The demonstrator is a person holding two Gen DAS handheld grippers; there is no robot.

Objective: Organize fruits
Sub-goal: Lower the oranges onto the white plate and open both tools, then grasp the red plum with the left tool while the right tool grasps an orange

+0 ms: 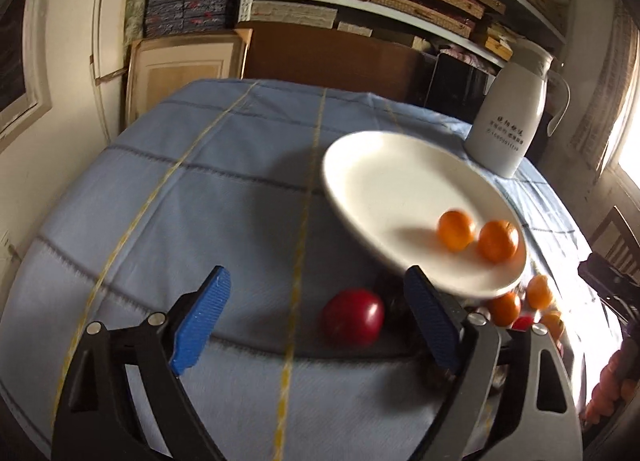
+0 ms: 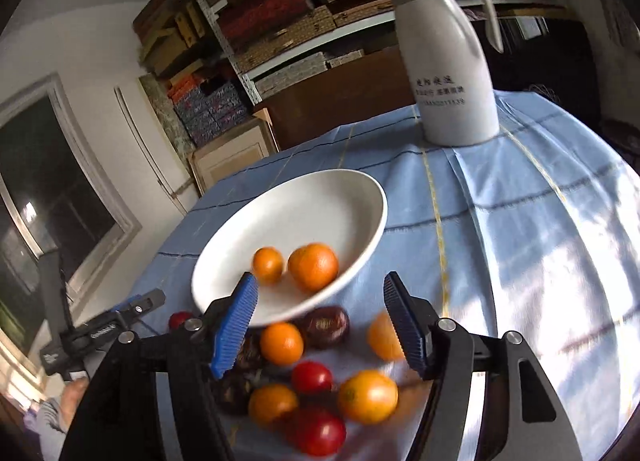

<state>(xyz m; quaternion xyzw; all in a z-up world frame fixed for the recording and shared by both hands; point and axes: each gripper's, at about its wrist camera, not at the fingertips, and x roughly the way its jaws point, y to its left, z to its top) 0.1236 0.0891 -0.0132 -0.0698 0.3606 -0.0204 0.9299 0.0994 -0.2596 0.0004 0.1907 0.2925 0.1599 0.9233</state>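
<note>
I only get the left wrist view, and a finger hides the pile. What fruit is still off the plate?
Observer: In the right wrist view, four oranges lie on the cloth by the plate.
Operator: Only oranges?
Observer: No, there are also red fruits and dark fruits among them.
Operator: Is the right gripper holding any?
Observer: No, the right gripper is open and holds nothing.

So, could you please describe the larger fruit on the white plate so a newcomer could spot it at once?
Find the tall white jug at the far side of the blue tablecloth; nearer the camera sits a white plate. It holds two oranges: the larger orange is the right-hand one, beside the smaller orange.
</note>
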